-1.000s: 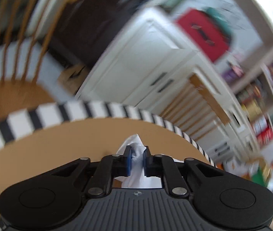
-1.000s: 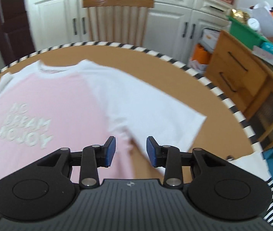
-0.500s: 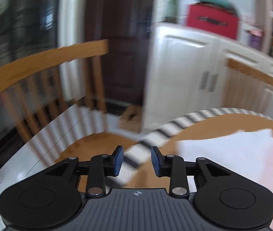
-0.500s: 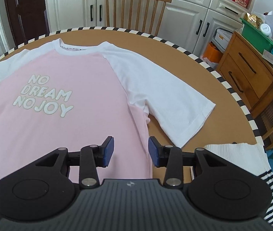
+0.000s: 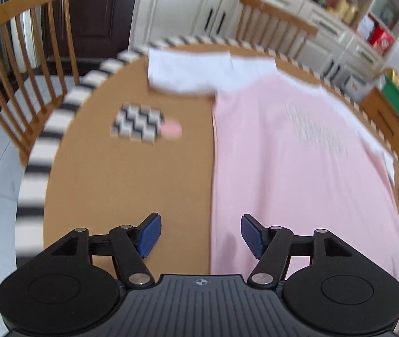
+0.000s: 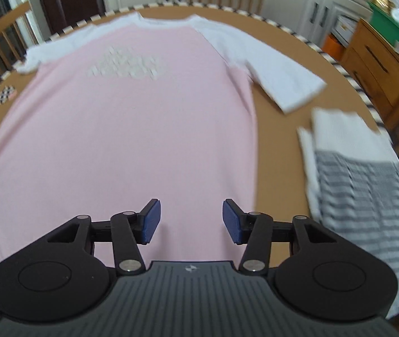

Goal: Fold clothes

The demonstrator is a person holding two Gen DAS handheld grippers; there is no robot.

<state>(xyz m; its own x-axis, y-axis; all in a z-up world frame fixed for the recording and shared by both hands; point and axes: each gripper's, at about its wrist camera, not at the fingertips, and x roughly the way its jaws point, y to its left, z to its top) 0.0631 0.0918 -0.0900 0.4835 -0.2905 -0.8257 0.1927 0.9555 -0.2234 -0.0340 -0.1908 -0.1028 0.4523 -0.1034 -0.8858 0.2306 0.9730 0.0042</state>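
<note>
Left tongs (image 5: 199, 234) wide apart, empty, above the shirt's (image 5: 283, 168) left side edge. Right tongs (image 6: 189, 221) also wide, empty, over the shirt's lower part. Shirt lies flat on table (image 5: 132, 174). Folded striped cloth (image 6: 362, 174) lies right of it. Farther off, green bin (image 6: 390, 32), contents too blurred to identify.

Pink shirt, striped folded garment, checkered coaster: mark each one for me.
Pink shirt (image 6: 132, 140), right wrist view, middle of the pink body.
Striped folded garment (image 6: 368, 196), right wrist view, on the grey-striped part.
Checkered coaster (image 5: 137, 122), left wrist view, middle of the black-and-white pattern.
</note>
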